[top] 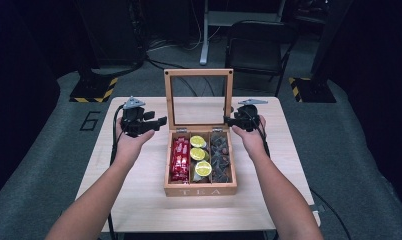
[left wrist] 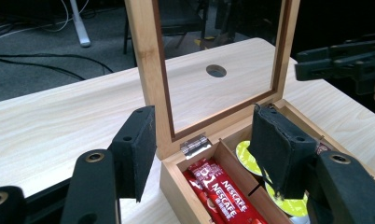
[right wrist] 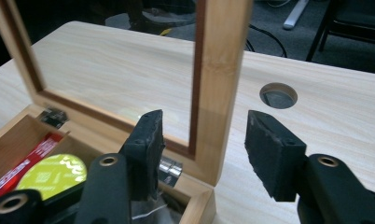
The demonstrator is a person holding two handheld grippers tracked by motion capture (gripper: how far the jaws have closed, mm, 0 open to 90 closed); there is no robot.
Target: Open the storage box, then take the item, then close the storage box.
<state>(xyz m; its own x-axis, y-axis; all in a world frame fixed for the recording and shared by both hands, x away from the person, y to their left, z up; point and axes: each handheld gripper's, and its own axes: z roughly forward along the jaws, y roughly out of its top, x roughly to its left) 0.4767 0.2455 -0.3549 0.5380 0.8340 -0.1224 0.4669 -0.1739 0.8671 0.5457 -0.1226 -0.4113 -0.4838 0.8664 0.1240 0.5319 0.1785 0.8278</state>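
In the high view a wooden tea box sits at the middle of the pale tabletop, its glass-paned lid standing upright at the far side. Its three compartments hold red sachets on the left, yellow-green capsules in the middle and dark wrapped packets on the right. The left tongs are held just beside the lid's left upright, and the right tongs are at the lid's right upright; a forearm runs back from each toward the bottom edge. In the left gripper view the left tongs stand partly apart on either side of the lid's left post and the hinge, with clear gaps between the pads and the wood, so nothing is gripped; the red sachets read Nescafe, the capsules lie past the divider, and the other gripper reaches in at the upper right. In the right gripper view the right tongs are parted around the lid's right post; a gap shows on each side of the post, so the pads are off the wood. A round hole in the tabletop lies beyond the right-hand pad, and a capsule and a sachet show at lower left.
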